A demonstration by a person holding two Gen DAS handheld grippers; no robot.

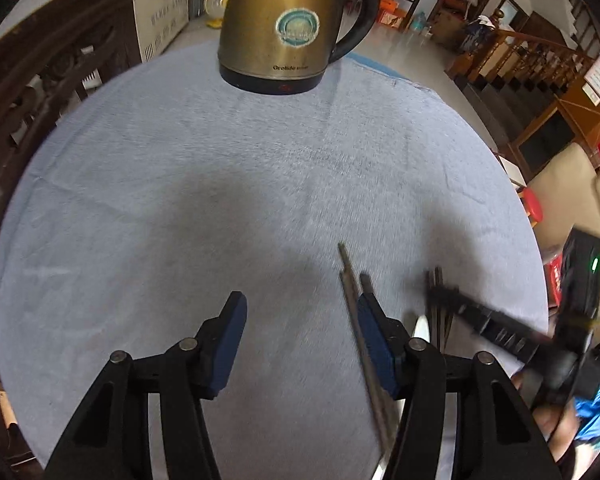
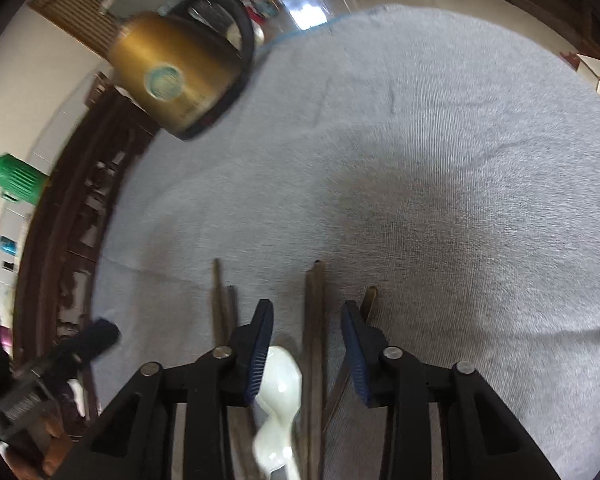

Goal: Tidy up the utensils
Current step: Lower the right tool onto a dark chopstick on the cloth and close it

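Several dark chopsticks lie on the grey-blue cloth [image 1: 220, 168]. One pair [image 1: 350, 284] runs along the inner side of the right finger of my left gripper [image 1: 302, 320], which is open with only bare cloth in the middle of its gap. My right gripper [image 2: 307, 320] points down with its jaws apart. A chopstick pair [image 2: 315, 312] and a white ceramic spoon [image 2: 280, 380] lie between its fingers, with no pad pressing on them. More chopsticks [image 2: 222, 300] lie left of it and one [image 2: 368, 300] by its right finger. In the left wrist view the right gripper [image 1: 440, 292] is blurred.
A brass-coloured electric kettle [image 1: 284, 20] [image 2: 180, 76] stands at the far edge of the cloth. A dark carved wooden chair [image 1: 40, 100] [image 2: 72, 220] borders the table's left side. A green plastic object [image 2: 16, 178] sits beyond it. The left gripper [image 2: 96, 336] shows at the lower left.
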